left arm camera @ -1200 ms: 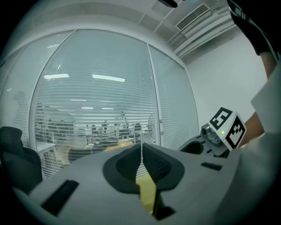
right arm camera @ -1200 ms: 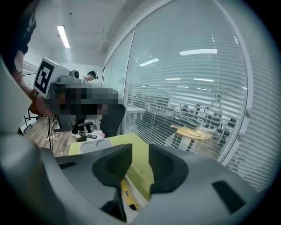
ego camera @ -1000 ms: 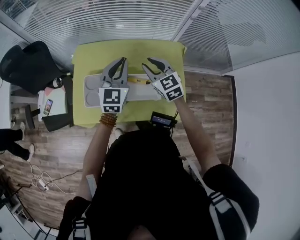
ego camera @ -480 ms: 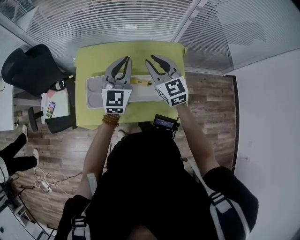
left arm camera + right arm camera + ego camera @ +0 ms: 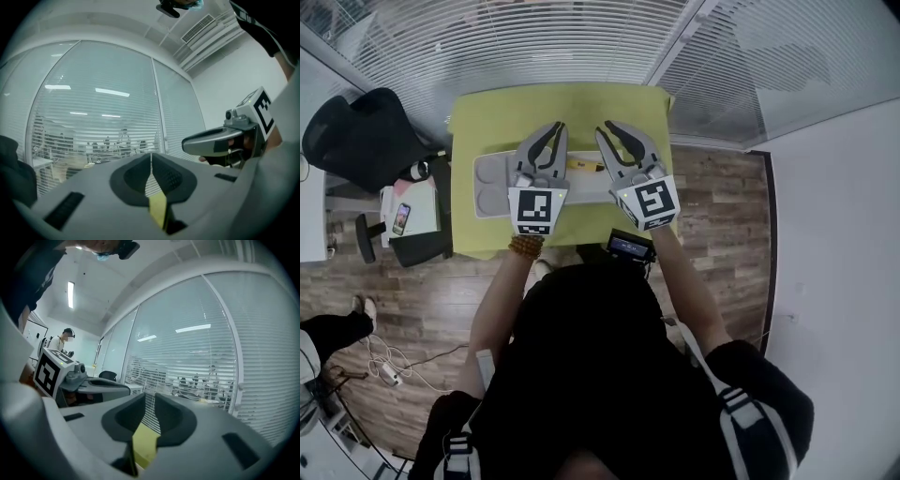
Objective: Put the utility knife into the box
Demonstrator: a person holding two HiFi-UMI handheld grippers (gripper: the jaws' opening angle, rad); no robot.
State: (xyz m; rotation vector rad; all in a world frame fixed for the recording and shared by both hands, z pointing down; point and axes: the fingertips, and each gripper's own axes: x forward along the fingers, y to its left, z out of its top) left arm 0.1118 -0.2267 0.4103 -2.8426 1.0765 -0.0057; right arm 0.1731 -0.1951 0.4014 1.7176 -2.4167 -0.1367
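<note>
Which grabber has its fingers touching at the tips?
The left gripper: its fingers meet at the tips. The right gripper shows a thin gap between its fingers, which have just been closing with nothing between them.

right gripper (image 5: 614, 131) lifted, jaws closing on nothing

No legible txt, labels or nos. in any view.

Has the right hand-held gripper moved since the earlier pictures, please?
Yes: the right hand-held gripper drew back toward the table's near edge, jaws closing on nothing.
</note>
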